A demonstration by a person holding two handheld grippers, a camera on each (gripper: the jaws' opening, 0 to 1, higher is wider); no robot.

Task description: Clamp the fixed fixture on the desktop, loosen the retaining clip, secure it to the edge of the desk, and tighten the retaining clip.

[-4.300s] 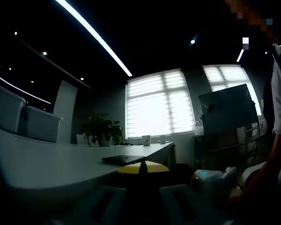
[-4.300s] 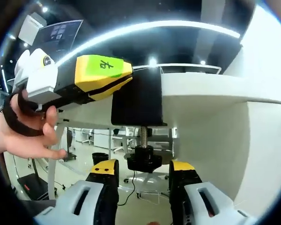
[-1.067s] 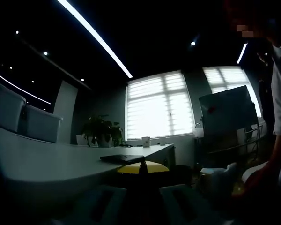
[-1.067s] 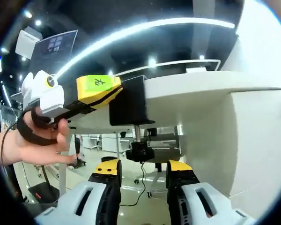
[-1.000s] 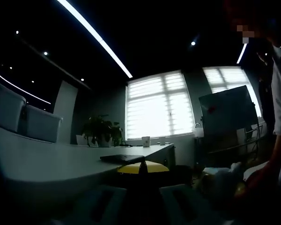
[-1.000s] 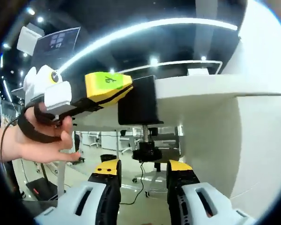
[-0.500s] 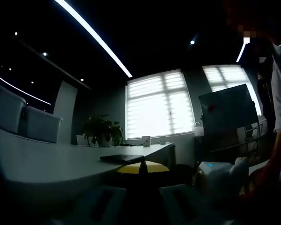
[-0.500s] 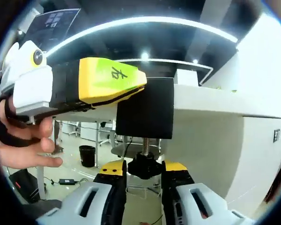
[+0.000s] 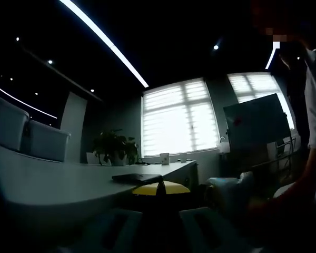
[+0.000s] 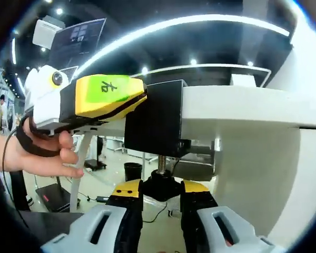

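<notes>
Dim office: bright shuttered windows (image 9: 176,118) at the far wall, a potted plant (image 9: 113,146) before them, and the white counter (image 9: 52,184) running toward them. My left tool (image 10: 102,103) grips the black fixture (image 10: 154,126), which sits over the counter's edge (image 10: 242,108). My right tool (image 10: 161,196) has its jaws closed against the black retaining knob (image 10: 161,185) on the threaded screw (image 10: 161,163) beneath the fixture. A hand (image 10: 39,155) holds the left tool. From the left gripper view, the yellow tips (image 9: 160,187) meet closed.
</notes>
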